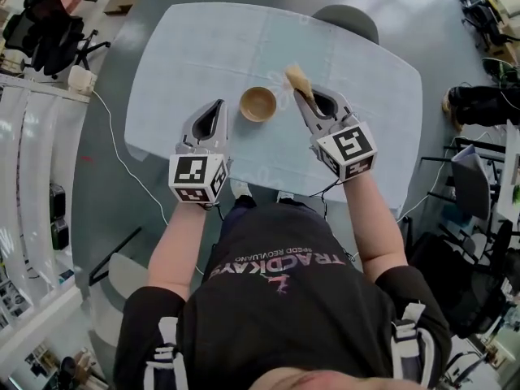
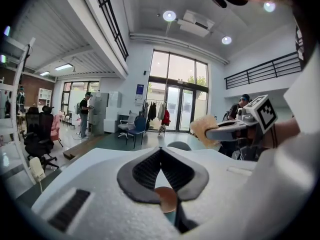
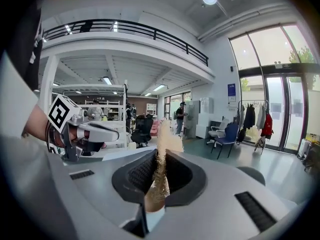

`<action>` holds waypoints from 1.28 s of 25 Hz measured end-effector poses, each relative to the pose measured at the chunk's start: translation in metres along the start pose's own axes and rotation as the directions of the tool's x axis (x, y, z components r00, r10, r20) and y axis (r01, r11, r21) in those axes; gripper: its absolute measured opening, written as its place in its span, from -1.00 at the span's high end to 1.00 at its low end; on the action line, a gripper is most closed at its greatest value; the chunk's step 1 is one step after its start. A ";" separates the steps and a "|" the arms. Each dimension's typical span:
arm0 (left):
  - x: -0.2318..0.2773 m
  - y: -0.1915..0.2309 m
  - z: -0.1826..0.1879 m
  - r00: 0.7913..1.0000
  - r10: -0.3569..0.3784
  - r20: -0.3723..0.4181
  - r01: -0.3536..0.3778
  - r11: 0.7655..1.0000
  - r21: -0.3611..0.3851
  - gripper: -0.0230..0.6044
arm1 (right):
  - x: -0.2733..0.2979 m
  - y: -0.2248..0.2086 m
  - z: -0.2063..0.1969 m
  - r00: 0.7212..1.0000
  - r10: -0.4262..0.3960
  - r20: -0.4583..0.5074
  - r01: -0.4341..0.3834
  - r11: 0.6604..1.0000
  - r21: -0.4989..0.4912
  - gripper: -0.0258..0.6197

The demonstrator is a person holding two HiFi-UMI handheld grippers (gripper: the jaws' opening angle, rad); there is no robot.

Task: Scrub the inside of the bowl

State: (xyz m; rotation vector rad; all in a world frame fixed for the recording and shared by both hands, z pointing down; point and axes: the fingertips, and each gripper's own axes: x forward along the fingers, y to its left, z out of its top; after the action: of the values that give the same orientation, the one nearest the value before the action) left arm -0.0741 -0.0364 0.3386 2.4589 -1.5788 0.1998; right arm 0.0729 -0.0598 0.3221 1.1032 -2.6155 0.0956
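A small wooden bowl stands upright on the pale blue table, between the two grippers. My left gripper hovers just left of the bowl, its jaws shut with nothing between them. In the left gripper view a sliver of the bowl shows below the shut jaws. My right gripper sits right of the bowl and is shut on a tan sponge, which sticks out beyond the tips. The right gripper view shows the sponge pinched upright between the pads.
A grey chair stands at the table's far side. A white cable trails over the floor to the left. Office chairs and shelving line the left side. The person's arms and torso fill the near side.
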 end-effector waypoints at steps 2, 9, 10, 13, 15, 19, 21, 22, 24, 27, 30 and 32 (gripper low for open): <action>-0.010 -0.007 0.008 1.000 -0.006 0.017 0.006 1.000 -0.001 0.87 | -0.010 0.004 0.014 1.000 -0.006 0.029 0.006 1.000 -0.014 0.82; -0.030 -0.030 0.010 0.999 -0.029 0.028 0.029 1.000 -0.003 0.87 | -0.040 0.018 0.025 0.998 -0.013 0.065 0.013 1.000 -0.011 0.82; -0.030 -0.033 0.008 0.999 -0.031 0.027 0.031 0.999 -0.006 0.87 | -0.043 0.020 0.022 0.998 -0.015 0.065 0.015 1.000 0.002 0.82; -0.030 -0.042 0.004 0.999 -0.042 0.011 0.042 0.999 -0.011 0.88 | -0.049 0.025 0.008 0.999 -0.015 0.051 0.012 0.999 0.050 0.82; -0.030 -0.047 0.000 0.999 -0.050 -0.003 0.050 0.999 -0.015 0.88 | -0.053 0.028 -0.003 0.999 -0.009 0.036 0.006 0.997 0.074 0.82; -0.028 -0.049 -0.009 0.998 -0.052 -0.024 0.051 0.998 -0.046 0.88 | -0.055 0.034 -0.016 1.000 0.007 0.016 -0.009 0.996 0.087 0.82; -0.029 -0.048 -0.011 0.998 -0.054 -0.028 0.052 0.997 -0.053 0.88 | -0.054 0.036 -0.019 1.000 0.014 0.008 -0.014 0.996 0.085 0.82; -0.029 -0.048 -0.012 0.998 -0.054 -0.030 0.053 0.997 -0.052 0.88 | -0.054 0.037 -0.019 1.000 0.016 0.006 -0.017 0.996 0.084 0.82; -0.028 -0.049 -0.012 0.998 -0.054 -0.033 0.052 0.998 -0.046 0.88 | -0.054 0.038 -0.020 1.000 0.021 0.004 -0.021 0.996 0.082 0.82; -0.026 -0.048 -0.014 0.998 -0.053 -0.035 0.052 0.998 -0.039 0.88 | -0.051 0.039 -0.022 1.000 0.028 0.001 -0.028 0.997 0.078 0.82; -0.024 -0.047 -0.016 0.998 -0.057 -0.037 0.055 0.998 -0.035 0.88 | -0.048 0.040 -0.022 0.999 0.032 0.000 -0.032 0.997 0.075 0.82; -0.023 -0.046 -0.017 0.997 -0.060 -0.040 0.058 0.998 -0.039 0.88 | -0.047 0.041 -0.022 0.999 0.033 -0.002 -0.033 0.997 0.075 0.82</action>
State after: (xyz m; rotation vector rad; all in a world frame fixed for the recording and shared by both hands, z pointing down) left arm -0.0417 0.0069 0.3452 2.4529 -1.4776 0.2084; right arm 0.0803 0.0052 0.3316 1.0834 -2.6472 0.2047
